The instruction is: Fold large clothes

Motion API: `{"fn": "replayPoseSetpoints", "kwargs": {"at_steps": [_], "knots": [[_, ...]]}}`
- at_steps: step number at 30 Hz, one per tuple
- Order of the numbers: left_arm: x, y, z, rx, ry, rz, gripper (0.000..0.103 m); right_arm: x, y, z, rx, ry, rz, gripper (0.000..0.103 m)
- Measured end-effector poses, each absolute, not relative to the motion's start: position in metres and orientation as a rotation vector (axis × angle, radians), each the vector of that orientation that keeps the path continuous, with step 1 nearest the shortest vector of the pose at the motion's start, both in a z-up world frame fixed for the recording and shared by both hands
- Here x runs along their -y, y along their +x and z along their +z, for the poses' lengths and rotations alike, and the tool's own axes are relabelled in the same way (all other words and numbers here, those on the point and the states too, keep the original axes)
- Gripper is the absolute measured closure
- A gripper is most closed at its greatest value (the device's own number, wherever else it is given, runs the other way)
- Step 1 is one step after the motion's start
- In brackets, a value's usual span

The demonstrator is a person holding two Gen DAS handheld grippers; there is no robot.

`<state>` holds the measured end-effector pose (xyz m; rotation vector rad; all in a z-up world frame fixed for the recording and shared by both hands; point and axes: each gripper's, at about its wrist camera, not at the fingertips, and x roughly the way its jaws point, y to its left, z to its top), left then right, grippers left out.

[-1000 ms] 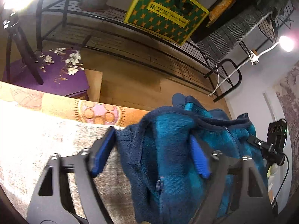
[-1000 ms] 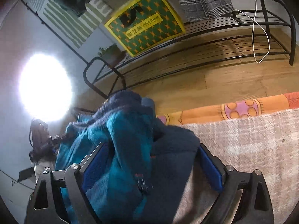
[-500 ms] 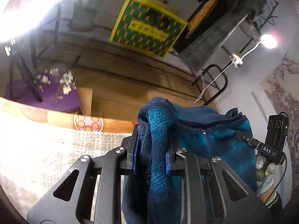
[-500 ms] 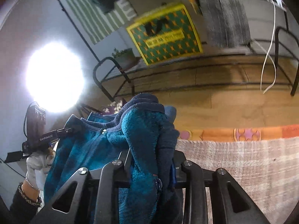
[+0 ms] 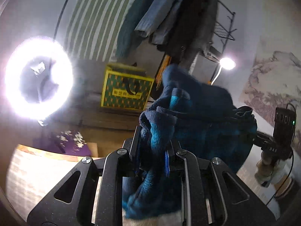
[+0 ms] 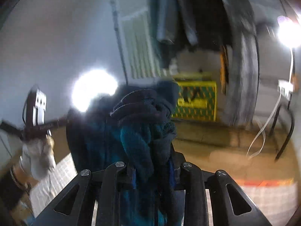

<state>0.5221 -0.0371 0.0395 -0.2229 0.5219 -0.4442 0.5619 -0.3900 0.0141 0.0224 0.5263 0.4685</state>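
Fleece jacket (image 5: 199, 124), dark navy with teal patches, hangs bunched in the air between the two claws, lifted above the pale woven cover (image 5: 41, 177) that lies over the surface below.

Far left in the left wrist view glows a ring light (image 5: 37, 77), with a striped green-and-white panel (image 5: 96, 22) on the wall above it. A purple cloth with white flowers (image 5: 69, 143) lies lower down, just past the cover's orange patterned edge. Further right stands a yellow-and-green patterned box (image 5: 126, 92) on the wooden floor, and clothes (image 5: 175, 17) hang from a black rack above it. The left claw (image 5: 153, 160) is clenched on a thick fold of the jacket, its blue pads pressed into the fleece. To the right of it a small lamp (image 5: 227, 63) shines, and the right-hand device (image 5: 282, 130) shows at the jacket's far side.

The right wrist view is blurred. On its left the other device (image 6: 37, 118) shows. In the middle the right claw (image 6: 152, 171) grips a rolled bundle of the same jacket (image 6: 139, 128), jaws close together. Behind sits the box (image 6: 197, 101), and a white cable (image 6: 263, 131) dangles at the right.
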Motion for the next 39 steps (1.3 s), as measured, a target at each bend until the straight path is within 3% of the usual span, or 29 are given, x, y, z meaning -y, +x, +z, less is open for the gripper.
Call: {"fn": "replayPoseSetpoints", "kwargs": {"at_steps": [17, 23, 27, 28, 30, 39], "knots": [[0.018, 0.296, -0.052, -0.729, -0.107, -0.460, 0.085, 0.357, 0.347, -0.069, -0.681, -0.055, 0.574, 0.078], [0.012, 0.242, -0.056, -0.844, -0.068, -0.469, 0.078, 0.350, 0.300, -0.072, -0.799, -0.030, 0.542, 0.068], [-0.001, 0.189, -0.051, -0.854, -0.025, -0.497, 0.076, 0.353, 0.255, -0.066, -0.776, -0.042, 0.572, 0.062], [-0.004, 0.181, -0.051, -0.853, -0.020, -0.499, 0.076, 0.357, 0.245, -0.064, -0.765, -0.025, 0.584, 0.059], [-0.012, 0.164, -0.051, -0.870, -0.033, -0.499, 0.075, 0.368, 0.226, -0.058, -0.722, 0.031, 0.589, 0.038], [-0.056, 0.126, -0.026, -0.800, -0.146, -0.445, 0.075, 0.382, 0.175, -0.053, -0.679, 0.088, 0.628, 0.038]]}}
